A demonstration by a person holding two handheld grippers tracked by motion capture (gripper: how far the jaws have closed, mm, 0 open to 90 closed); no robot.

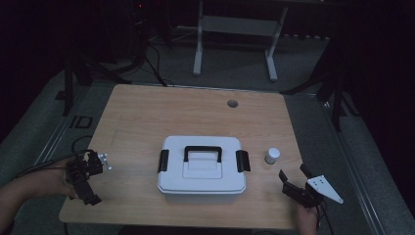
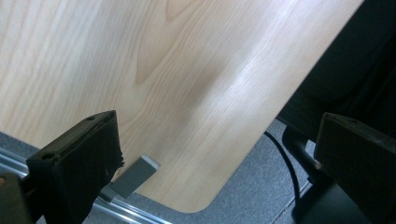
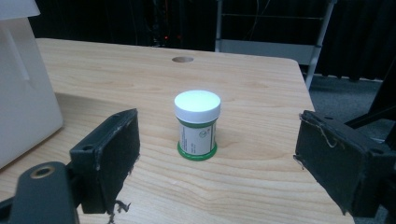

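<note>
Right gripper (image 3: 217, 158) jaws spread; jar (image 3: 197, 124) upright ahead, seemingly centred between.

Item count: one wooden table (image 1: 142, 117) with one round cable hole (image 1: 232, 103). One white storage box (image 1: 201, 171), fitted with one black carry handle (image 1: 202, 151) and two black side latches (image 1: 163, 160). One small jar (image 3: 197, 124) with a white cap. Two handheld grippers: the left gripper (image 1: 87, 196) and the right gripper (image 1: 292, 173).

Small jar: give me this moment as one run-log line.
right claw: open, lined up on small jar, apart | jar: upright, lid on, right of box | left claw: open, empty, table's left edge
</note>
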